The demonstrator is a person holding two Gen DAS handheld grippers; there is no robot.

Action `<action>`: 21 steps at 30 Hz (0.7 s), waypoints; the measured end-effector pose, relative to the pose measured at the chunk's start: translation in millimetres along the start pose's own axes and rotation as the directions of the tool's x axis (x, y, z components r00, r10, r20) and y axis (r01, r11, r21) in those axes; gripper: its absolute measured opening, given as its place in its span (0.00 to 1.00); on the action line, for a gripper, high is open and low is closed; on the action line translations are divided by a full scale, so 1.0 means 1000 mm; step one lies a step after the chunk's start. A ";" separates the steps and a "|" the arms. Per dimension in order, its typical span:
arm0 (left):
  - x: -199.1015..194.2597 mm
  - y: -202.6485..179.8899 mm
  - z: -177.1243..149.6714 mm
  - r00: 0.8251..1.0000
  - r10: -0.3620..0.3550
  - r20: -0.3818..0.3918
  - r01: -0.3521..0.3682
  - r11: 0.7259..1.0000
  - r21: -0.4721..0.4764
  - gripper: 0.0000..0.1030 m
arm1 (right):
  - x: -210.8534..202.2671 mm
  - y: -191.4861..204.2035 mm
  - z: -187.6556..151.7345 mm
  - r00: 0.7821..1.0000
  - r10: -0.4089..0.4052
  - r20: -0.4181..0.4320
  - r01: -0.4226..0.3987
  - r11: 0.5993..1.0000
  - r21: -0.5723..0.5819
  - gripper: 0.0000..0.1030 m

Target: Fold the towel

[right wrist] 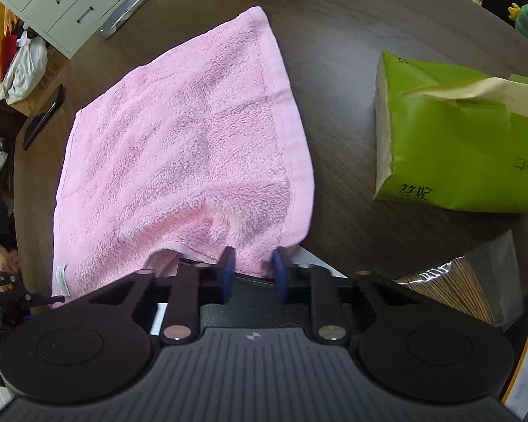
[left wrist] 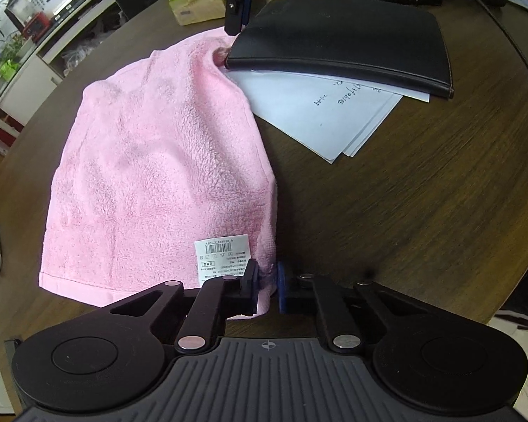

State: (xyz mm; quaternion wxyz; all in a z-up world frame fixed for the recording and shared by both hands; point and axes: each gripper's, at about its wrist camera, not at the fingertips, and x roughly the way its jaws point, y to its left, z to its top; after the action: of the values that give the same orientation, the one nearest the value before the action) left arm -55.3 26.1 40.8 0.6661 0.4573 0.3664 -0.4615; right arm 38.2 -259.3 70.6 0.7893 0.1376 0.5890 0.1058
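A pink towel [left wrist: 158,183] lies spread on the dark round wooden table [left wrist: 404,211], with a white care label [left wrist: 221,258] near its close edge. My left gripper [left wrist: 266,286] has its jaws close together on the towel's near right corner. In the right wrist view the same towel [right wrist: 179,147] stretches away from my right gripper [right wrist: 253,267], whose jaws stand around its near corner with a gap between them. The right gripper also shows at the top of the left wrist view [left wrist: 237,10], at the towel's far corner.
A black folder [left wrist: 345,42] lies on white papers [left wrist: 327,112] right of the towel. A green tissue pack [right wrist: 464,140] and a bundle of wooden sticks [right wrist: 457,288] are at the right. A phone [right wrist: 42,116] lies near the table's left edge.
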 end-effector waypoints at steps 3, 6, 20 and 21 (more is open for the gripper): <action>-0.004 0.002 -0.003 1.000 0.022 0.022 -0.021 1.000 -0.014 0.09 | -0.005 0.001 0.001 0.999 0.017 0.029 -0.017 1.000 0.006 0.07; -0.015 0.012 -0.005 0.996 0.060 0.066 -0.056 0.997 -0.060 0.09 | -0.013 0.003 0.005 0.998 0.035 0.053 -0.035 0.999 0.005 0.07; -0.039 0.081 0.007 0.960 0.244 0.138 -0.207 0.950 -0.235 0.10 | -0.048 0.042 0.058 0.979 0.079 0.189 -0.073 0.997 -0.039 0.06; -0.039 0.088 0.007 0.958 0.254 0.137 -0.214 0.944 -0.252 0.10 | -0.051 0.049 0.070 0.975 0.078 0.210 -0.071 0.997 -0.041 0.06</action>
State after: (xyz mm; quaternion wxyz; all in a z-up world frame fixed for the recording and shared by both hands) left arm 16.5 44.2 102.6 0.7938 0.3755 0.3041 -0.3693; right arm 90.3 -237.0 151.9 0.8450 0.1567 0.4945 0.1298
